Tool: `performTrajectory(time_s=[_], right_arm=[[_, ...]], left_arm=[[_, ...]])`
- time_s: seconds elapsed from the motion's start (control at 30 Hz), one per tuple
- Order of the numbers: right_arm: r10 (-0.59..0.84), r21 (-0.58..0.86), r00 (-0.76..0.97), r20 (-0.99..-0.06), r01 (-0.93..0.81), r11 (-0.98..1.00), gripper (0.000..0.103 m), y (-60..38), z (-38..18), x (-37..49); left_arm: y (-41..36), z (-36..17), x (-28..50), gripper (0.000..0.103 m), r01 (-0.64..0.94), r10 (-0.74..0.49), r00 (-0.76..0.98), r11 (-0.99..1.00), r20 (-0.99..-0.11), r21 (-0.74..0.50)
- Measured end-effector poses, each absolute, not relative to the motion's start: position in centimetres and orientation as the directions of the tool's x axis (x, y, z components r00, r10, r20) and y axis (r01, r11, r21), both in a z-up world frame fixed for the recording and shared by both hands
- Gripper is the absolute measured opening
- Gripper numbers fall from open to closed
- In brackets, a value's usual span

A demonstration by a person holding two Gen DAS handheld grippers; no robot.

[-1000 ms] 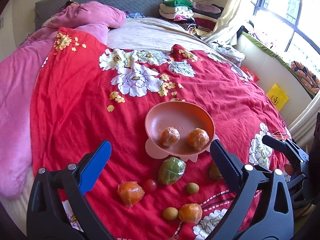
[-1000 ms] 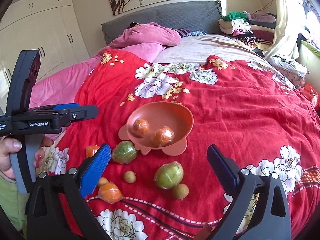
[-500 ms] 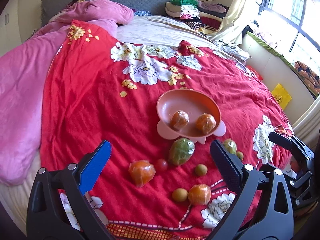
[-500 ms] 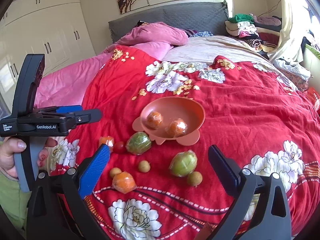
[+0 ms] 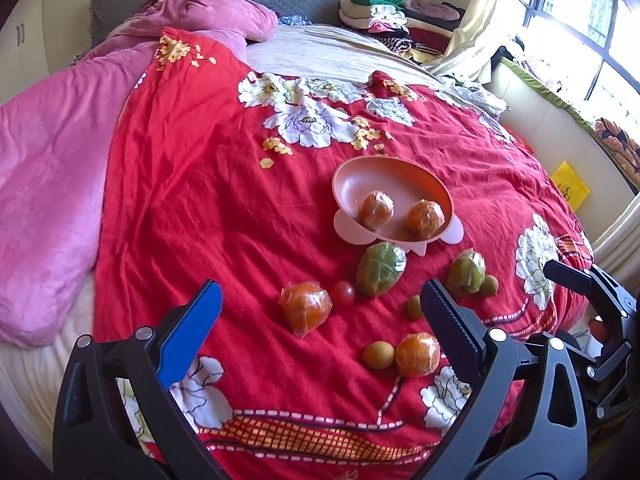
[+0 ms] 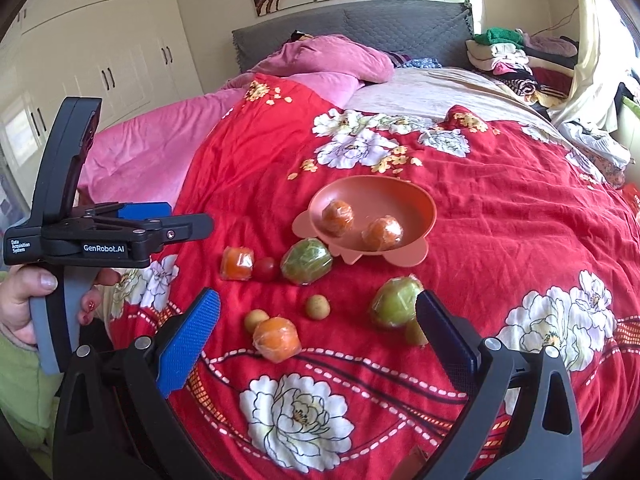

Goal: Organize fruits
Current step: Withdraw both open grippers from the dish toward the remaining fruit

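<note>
Two wrapped oranges (image 5: pixel 400 215) sit in my pink bowl (image 5: pixel 352 176); eight fruits wait on the bed (image 5: pixel 200 200), lower centre. Left tool (image 5: pixel 320 322) and right tool (image 6: pixel 318 326) both gape, empty.

pink bowl (image 6: pixel 420 200) holding two wrapped oranges (image 6: pixel 337 218), red quilt (image 6: pixel 500 208)

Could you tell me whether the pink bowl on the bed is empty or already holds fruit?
Not empty: the pink bowl holds two wrapped oranges.
</note>
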State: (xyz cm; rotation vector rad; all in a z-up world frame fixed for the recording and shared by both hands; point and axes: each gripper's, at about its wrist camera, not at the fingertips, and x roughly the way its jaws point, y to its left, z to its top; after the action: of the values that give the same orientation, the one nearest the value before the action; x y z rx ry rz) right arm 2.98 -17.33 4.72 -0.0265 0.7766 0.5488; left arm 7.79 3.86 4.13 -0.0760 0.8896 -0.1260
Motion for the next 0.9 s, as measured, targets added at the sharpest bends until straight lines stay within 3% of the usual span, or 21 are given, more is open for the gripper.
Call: performTrajectory(time_s=[0.9], right_arm=[[0.46, 0.164, 0.501, -0.733, -0.526, 0.835, 0.098, -14.8, 1.2, 0.8]], left_arm=[[3.5, 0.1, 4.5, 0.093, 0.113, -0.112, 0.555, 0.992, -0.824, -0.058]])
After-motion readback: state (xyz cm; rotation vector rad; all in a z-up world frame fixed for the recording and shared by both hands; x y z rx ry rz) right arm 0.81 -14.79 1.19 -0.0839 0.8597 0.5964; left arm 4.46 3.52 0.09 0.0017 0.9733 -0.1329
